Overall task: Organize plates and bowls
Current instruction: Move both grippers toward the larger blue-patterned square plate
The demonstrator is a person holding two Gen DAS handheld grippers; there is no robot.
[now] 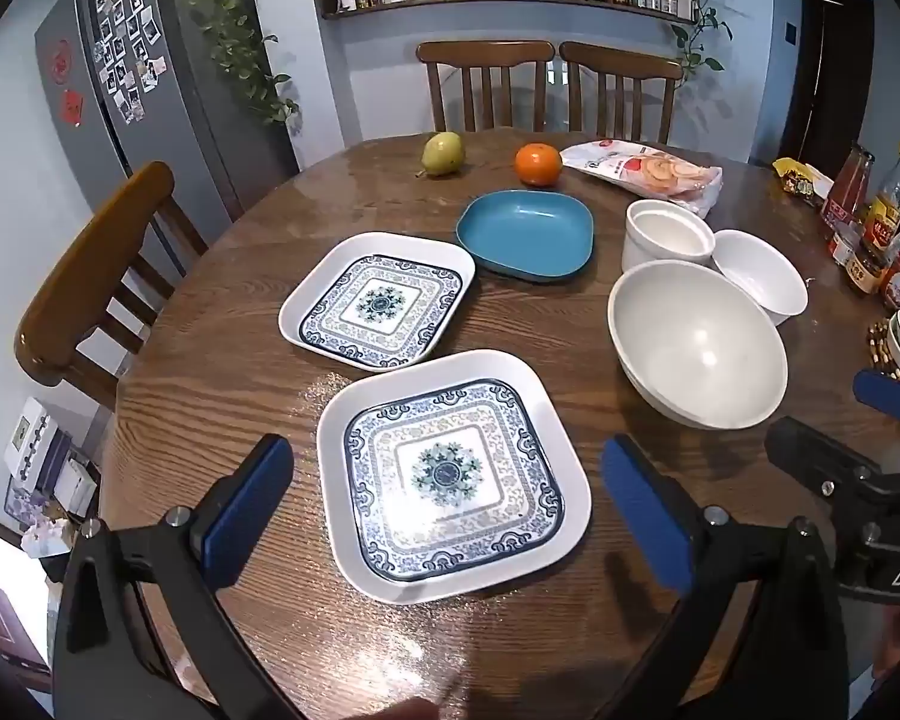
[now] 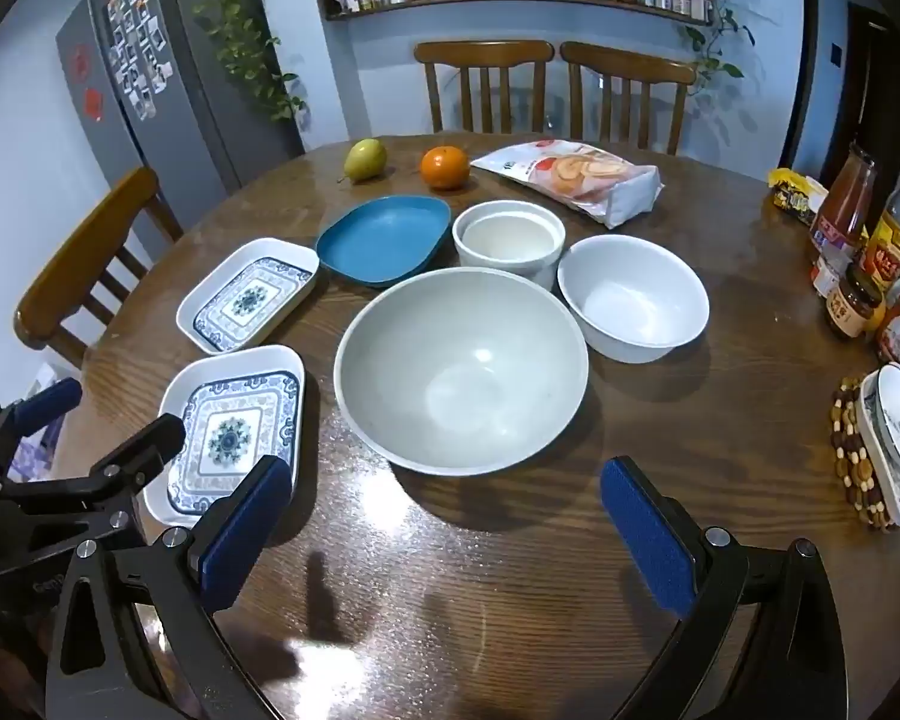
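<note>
Two square blue-patterned plates lie on the round wooden table: the near plate (image 1: 453, 474) (image 2: 231, 429) and the far plate (image 1: 378, 300) (image 2: 247, 295). A blue dish (image 1: 525, 234) (image 2: 384, 238) sits behind them. A large grey bowl (image 1: 696, 342) (image 2: 461, 369), a white bowl (image 1: 762, 273) (image 2: 633, 297) and a white straight-sided cup (image 1: 666, 234) (image 2: 508, 238) stand to the right. My left gripper (image 1: 447, 510) is open and empty, hovering over the near plate. My right gripper (image 2: 447, 528) is open and empty, just in front of the large bowl.
A pear (image 1: 443, 154), an orange (image 1: 537, 164) and a snack bag (image 1: 648, 171) lie at the back of the table (image 1: 222, 372). Bottles and jars (image 2: 858, 252) crowd the right edge, beside a small dish on a beaded mat (image 2: 897, 438). Wooden chairs (image 1: 486, 90) surround the table.
</note>
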